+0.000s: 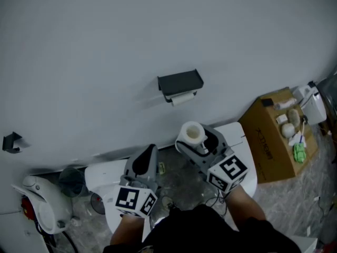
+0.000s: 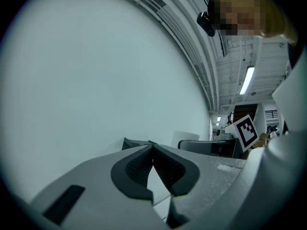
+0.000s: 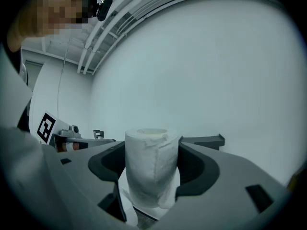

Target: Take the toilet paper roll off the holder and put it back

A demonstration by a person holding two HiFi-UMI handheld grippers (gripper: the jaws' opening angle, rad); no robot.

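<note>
Print on the cardboard box point(image 1: 271, 141) is too small to read. The right gripper point(image 1: 196, 141) points level, jaws clamped on the upright toilet paper roll point(image 1: 191, 133), clear of the wall holder point(image 1: 180, 82). The left gripper point(image 1: 148, 153) points level, jaws clenched and empty.

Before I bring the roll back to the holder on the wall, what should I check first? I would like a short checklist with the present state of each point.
1. Toilet paper roll gripped between the right gripper pads: ok.
2. Roll stands upright, core opening on top: ok.
3. Left gripper shut and empty, free to help: ok.
4. Holder in the head view, nothing between it and the roll: ok.
5. Holder free to take the roll: cannot tell; a white piece shows under it.
</note>
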